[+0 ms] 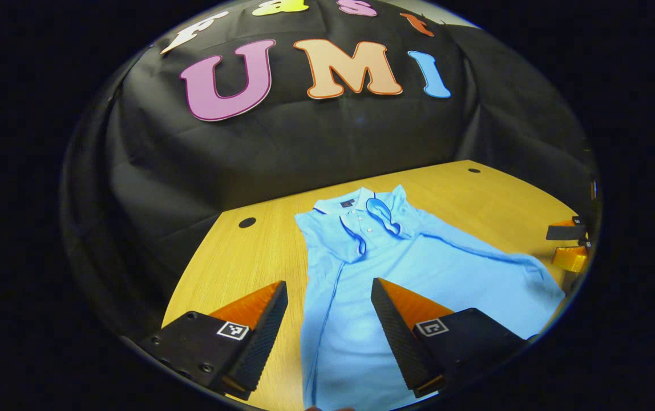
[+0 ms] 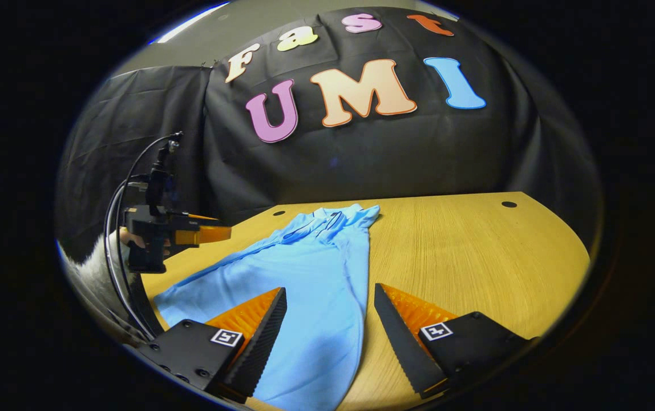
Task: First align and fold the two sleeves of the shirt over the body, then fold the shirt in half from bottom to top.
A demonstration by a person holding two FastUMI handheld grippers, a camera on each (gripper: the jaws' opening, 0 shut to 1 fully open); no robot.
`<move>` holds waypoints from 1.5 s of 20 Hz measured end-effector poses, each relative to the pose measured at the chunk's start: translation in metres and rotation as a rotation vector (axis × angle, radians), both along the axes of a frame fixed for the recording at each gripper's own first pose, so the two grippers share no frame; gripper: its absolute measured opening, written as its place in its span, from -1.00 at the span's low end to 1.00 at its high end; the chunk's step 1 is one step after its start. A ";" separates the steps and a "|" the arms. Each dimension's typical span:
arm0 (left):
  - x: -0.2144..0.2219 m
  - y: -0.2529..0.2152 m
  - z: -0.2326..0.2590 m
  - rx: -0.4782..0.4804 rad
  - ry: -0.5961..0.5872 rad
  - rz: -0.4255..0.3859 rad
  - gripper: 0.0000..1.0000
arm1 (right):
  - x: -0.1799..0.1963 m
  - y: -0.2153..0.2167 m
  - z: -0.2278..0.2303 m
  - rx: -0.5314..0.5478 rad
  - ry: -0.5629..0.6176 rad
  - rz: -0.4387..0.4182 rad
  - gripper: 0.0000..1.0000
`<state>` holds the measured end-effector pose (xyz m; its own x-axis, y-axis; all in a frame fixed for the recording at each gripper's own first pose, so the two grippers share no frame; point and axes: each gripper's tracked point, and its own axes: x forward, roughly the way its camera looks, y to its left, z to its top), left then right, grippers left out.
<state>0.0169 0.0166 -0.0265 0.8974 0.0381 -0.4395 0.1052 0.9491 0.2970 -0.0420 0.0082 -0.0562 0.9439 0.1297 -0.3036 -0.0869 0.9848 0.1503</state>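
Shirt (image 1: 419, 268) flat on table (image 1: 236, 257) | collar toward booth wall, hem nearest cameras

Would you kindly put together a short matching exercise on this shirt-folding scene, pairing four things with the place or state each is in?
Things:
1. shirt
2. collar
3. left gripper
4. table

Places or states:
A. open, above the shirt's lower part
B. at the end nearest the black cloth wall
C. bare wood to the right of the shirt in the right gripper view
D. lying on the table, sleeves folded in

Pairs: 1-D, 2-B, 3-A, 4-C
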 end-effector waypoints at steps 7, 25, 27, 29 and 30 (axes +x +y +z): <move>-0.106 0.007 -0.030 -0.109 0.014 0.058 0.80 | -0.041 0.021 -0.022 -0.025 0.045 -0.004 0.94; -0.174 0.013 -0.094 -0.181 0.034 0.174 0.80 | -0.092 0.014 -0.066 -0.171 0.147 -0.093 0.94; -0.172 0.011 -0.095 -0.182 0.002 0.182 0.79 | -0.091 0.016 -0.067 -0.155 0.140 -0.099 0.84; -0.171 0.007 -0.096 -0.186 -0.026 0.175 0.76 | -0.090 0.018 -0.067 -0.155 0.137 -0.107 0.90; -0.171 0.004 -0.096 -0.192 -0.036 0.171 0.68 | -0.091 0.021 -0.066 -0.145 0.138 -0.102 0.89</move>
<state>-0.1538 0.0209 -0.1226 0.9002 0.1101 -0.4214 -0.0694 0.9914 0.1107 -0.1325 0.0288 -0.1227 0.8983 -0.0191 -0.4390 0.0260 0.9996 0.0097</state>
